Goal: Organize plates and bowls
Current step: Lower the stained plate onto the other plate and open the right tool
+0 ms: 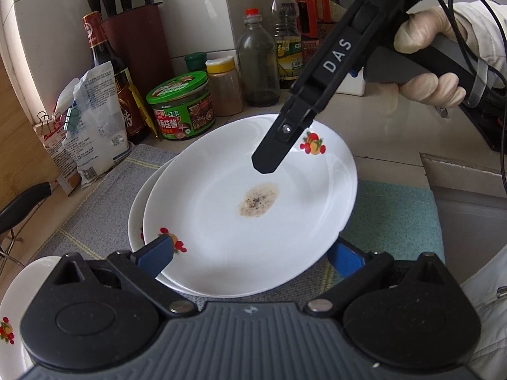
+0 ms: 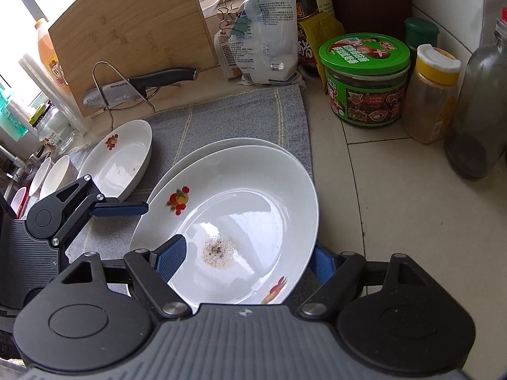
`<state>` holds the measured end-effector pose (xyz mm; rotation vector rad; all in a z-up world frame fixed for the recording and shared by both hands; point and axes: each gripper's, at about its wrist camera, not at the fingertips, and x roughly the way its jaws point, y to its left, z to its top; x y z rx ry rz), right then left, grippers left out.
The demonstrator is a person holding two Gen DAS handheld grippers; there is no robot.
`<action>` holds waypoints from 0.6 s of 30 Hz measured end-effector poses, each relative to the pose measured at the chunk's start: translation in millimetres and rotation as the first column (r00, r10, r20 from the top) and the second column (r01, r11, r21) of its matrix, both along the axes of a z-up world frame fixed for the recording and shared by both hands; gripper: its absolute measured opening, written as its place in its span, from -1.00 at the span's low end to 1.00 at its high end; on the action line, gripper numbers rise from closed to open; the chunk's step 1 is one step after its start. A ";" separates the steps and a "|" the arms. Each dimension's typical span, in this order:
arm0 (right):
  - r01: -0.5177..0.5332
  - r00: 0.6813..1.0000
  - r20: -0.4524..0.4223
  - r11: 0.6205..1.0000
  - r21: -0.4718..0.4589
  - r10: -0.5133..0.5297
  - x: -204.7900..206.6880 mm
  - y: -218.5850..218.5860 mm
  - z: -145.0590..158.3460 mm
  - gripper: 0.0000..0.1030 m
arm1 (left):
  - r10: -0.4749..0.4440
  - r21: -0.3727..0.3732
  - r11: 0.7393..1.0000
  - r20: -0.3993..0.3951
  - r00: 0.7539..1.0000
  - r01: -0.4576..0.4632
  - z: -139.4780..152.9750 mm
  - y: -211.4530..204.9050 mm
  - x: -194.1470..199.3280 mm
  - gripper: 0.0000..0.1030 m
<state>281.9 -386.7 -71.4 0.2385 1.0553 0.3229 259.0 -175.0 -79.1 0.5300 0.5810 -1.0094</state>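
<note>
The bare cream tiled counter (image 2: pixel 380 196) to the right of the stacked white fruit-print plates (image 2: pixel 240 190) is open, as is the strip of grey woven mat (image 2: pixel 240 114) behind them. Further back, a green-lidded sauce jar (image 2: pixel 364 79), a yellow-capped spice shaker (image 2: pixel 432 95) and a tall grey glass bottle (image 2: pixel 478 104) close that side. A third white plate (image 2: pixel 120 158) blocks the left.

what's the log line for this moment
top plate: soiled, on lower plate | left gripper: straddling rim, grip unclear | right gripper: straddling rim, grip unclear

White plate (image 1: pixel 221 171) — red-orange fruit print — on grey cloth (image 2: pixel 240 114).
</note>
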 end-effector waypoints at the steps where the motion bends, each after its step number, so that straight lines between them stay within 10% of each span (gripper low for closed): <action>1: 0.004 1.000 -0.003 1.000 -0.001 -0.004 -1.3 -0.8 -0.4 0.67 | 0.006 -0.004 1.000 0.000 1.000 -0.006 0.5 1.3 0.0 0.98; 7: -0.008 0.998 0.054 0.998 -0.064 0.011 -14.1 5.3 8.8 1.00 | 0.070 -0.025 0.997 -0.023 0.997 -0.070 5.3 13.0 1.5 0.98; 18: -0.055 0.980 0.169 0.965 -0.256 0.101 -31.3 53.3 18.2 1.00 | 0.292 -0.074 0.952 -0.060 0.954 -0.296 17.6 50.3 -10.6 0.99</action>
